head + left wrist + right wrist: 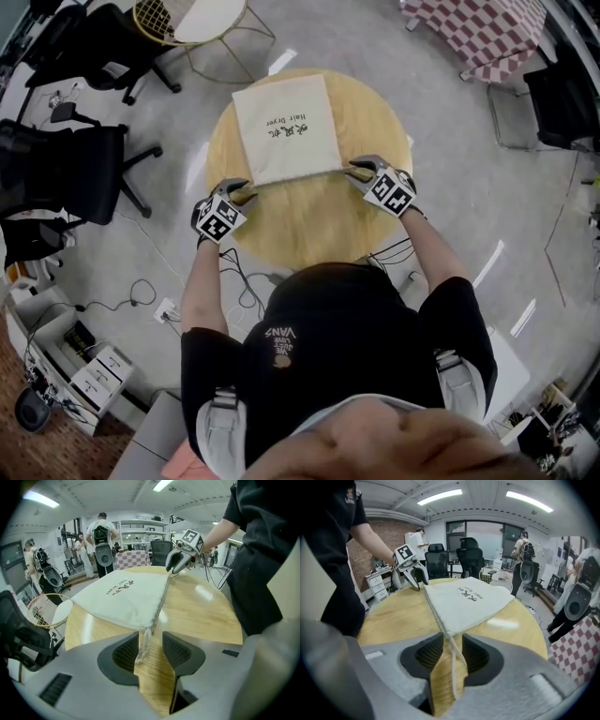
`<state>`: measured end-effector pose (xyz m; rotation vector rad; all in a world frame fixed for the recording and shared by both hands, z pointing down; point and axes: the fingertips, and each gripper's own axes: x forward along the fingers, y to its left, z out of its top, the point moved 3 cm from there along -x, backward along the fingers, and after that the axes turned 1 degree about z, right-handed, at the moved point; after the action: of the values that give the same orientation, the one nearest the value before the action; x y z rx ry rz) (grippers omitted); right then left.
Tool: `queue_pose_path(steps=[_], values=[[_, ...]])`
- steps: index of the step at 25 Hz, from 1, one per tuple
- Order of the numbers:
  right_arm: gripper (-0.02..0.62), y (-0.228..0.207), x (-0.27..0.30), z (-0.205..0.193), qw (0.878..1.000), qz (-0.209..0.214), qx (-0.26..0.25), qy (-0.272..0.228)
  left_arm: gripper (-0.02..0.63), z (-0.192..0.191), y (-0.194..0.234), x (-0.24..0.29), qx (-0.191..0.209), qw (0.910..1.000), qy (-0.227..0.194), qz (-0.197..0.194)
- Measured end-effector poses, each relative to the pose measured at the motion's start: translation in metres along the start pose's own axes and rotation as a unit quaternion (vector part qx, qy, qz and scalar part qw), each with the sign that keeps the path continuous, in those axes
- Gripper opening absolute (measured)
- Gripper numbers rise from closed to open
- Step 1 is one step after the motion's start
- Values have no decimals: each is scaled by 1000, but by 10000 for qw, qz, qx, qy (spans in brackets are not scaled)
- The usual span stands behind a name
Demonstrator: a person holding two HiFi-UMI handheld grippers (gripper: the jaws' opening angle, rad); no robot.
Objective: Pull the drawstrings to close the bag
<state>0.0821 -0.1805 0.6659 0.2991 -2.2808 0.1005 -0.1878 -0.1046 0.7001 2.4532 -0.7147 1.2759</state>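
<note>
cream bag (286, 127), light wooden table (309, 220)

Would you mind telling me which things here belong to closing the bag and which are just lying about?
Part of the job: white drawstring bag; its drawstrings, one lying between each gripper's open jaws; left gripper; right gripper; round wooden table.
Just lying about: black office chairs; checked cloth; floor cables; gold wire-framed table.

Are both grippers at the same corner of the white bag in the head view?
No: the left gripper and the right gripper sit at opposite corners of the near edge of the white bag.
</note>
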Motion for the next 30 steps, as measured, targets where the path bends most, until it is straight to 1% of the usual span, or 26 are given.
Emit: queue_pose_path(steps=[1, 2, 4, 8, 13, 16, 17, 18, 21, 23, 24, 30], values=[[136, -1, 2, 0, 9998, 30, -182, 115, 161, 0, 0, 0, 7, 10000, 2, -3], [140, 0, 5, 0, 9992, 83, -318, 211, 161, -1, 0, 0, 7, 10000, 11, -8], [140, 0, 11, -1, 9981, 192, -473, 345, 161, -2, 0, 0, -17, 10000, 34, -13], [140, -1, 22, -3, 9962, 279, -593, 569, 150, -5, 2, -3, -81, 9999, 59, -45], [135, 4, 29, -6, 9910, 468, -923, 845, 150, -7, 2, -2, -46, 9999, 119, -83], [115, 5, 30, -8, 9904, 600, -883, 880, 150, -6, 3, 0, -48, 9998, 149, -98], [82, 6, 30, -8, 9902, 641, -871, 889, 149, -6, 3, 1, -46, 9998, 163, -105], [63, 7, 30, -8, 9901, 663, -858, 891, 147, -6, 2, 2, -42, 9998, 182, -121], [63, 7, 30, -9, 9920, 661, -682, 832, 145, -8, 0, 4, -57, 9996, 227, -167], [56, 5, 30, -10, 9936, 621, -532, 780, 112, -8, -1, 5, -89, 9996, 224, -162], [17, 3, 30, -10, 9941, 590, -484, 768, 96, -7, 0, 5, -99, 9996, 220, -155], [12, 0, 28, -10, 9952, 532, -426, 704, 83, -5, 0, 3, -80, 9996, 223, -183]])
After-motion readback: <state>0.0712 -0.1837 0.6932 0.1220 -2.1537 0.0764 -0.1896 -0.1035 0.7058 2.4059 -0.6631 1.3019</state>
